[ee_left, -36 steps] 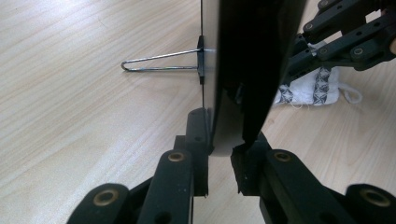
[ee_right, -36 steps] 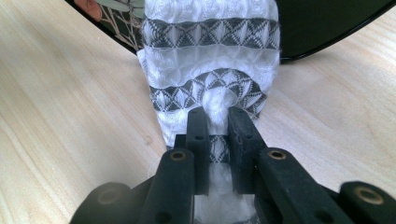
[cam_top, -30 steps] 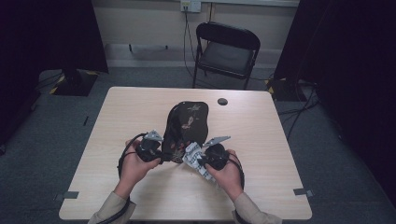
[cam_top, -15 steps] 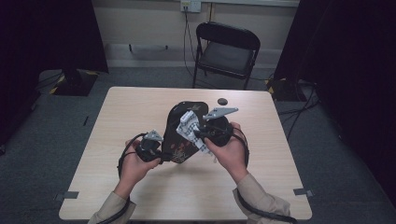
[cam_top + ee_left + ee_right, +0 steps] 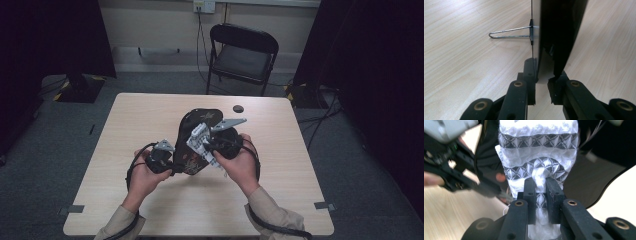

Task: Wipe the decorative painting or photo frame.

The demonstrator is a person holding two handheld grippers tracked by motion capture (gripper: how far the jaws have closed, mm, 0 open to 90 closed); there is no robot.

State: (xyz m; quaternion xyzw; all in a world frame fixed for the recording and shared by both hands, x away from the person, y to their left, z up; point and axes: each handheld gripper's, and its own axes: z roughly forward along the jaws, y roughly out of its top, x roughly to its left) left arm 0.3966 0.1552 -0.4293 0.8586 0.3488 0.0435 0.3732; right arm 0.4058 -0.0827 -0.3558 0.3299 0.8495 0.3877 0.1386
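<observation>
Soft cloth, shiny board, wooden table

The white cloth [image 5: 537, 157] looks soft and bumpy, with grey woven bands. The black board [image 5: 556, 32] is smooth and glossy, with a thin metal wire clip [image 5: 509, 33]. The table [image 5: 150, 120] is pale, smooth wood.

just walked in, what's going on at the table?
A person works two handheld claws over the light wooden table. The left claw is shut on the edge of a flat black oval board with a wire stand. The right claw pinches a white cloth with dark patterned bands, held raised over the board.
</observation>
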